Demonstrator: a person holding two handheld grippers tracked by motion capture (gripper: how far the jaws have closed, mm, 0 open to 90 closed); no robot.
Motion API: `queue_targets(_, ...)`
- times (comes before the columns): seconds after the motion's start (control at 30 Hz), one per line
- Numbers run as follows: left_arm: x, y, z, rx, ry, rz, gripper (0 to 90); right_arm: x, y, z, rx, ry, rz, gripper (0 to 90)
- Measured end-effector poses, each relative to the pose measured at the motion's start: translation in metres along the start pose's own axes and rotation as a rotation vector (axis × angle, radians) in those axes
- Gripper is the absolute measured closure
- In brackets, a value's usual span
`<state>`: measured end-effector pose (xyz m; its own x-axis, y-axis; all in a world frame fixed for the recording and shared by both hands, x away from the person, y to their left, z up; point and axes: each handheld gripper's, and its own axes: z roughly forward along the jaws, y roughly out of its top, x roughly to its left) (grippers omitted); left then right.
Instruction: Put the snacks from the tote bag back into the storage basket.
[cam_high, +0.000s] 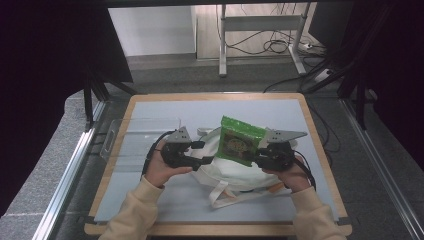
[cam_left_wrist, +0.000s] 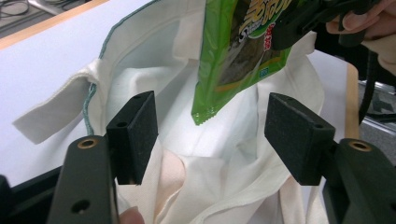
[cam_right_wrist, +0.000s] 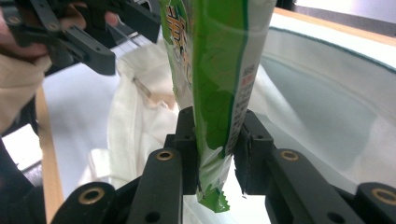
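Observation:
A white cloth tote bag (cam_high: 227, 172) lies in the middle of the table, its mouth spread wide. My right gripper (cam_high: 256, 158) is shut on the lower edge of a green snack packet (cam_high: 239, 140) and holds it upright over the bag. In the right gripper view both pads (cam_right_wrist: 252, 154) press the packet (cam_right_wrist: 215, 102), with the bag (cam_right_wrist: 317, 107) behind. My left gripper (cam_high: 206, 161) is at the bag's left side. In the left gripper view its jaws (cam_left_wrist: 215, 140) stand open around the bag's mouth (cam_left_wrist: 154, 70), and the packet (cam_left_wrist: 233, 60) hangs above it.
A clear plastic tray (cam_high: 127, 137) sits at the table's left edge. The bag's straps (cam_high: 225, 195) trail toward the near side. A wooden rim (cam_high: 320, 145) borders the pale mat. Cables and a desk frame (cam_high: 260, 45) lie on the floor beyond.

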<state>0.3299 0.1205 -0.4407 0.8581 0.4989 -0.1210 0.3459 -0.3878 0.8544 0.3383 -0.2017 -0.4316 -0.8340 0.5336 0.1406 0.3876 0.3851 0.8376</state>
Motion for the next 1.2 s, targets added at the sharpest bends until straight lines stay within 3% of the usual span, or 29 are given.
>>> queue_targets(0.3, -0.001, 0.000, -0.003, 0.004, 0.022, 0.012, 34.1, -0.006, -0.003, 0.001, 0.085, -0.032, -0.015, 72.9)
queue_targets(0.83, -0.004, 0.012, -0.010, 0.004, 0.036, 0.044, 33.9, -0.010, -0.002, 0.006, 0.154, -0.036, -0.050, 72.9)
queue_targets(1.2, 0.000, 0.034, -0.012, 0.019, 0.037, 0.081, 33.9, -0.009, 0.011, 0.014, 0.306, -0.051, -0.130, 72.9)
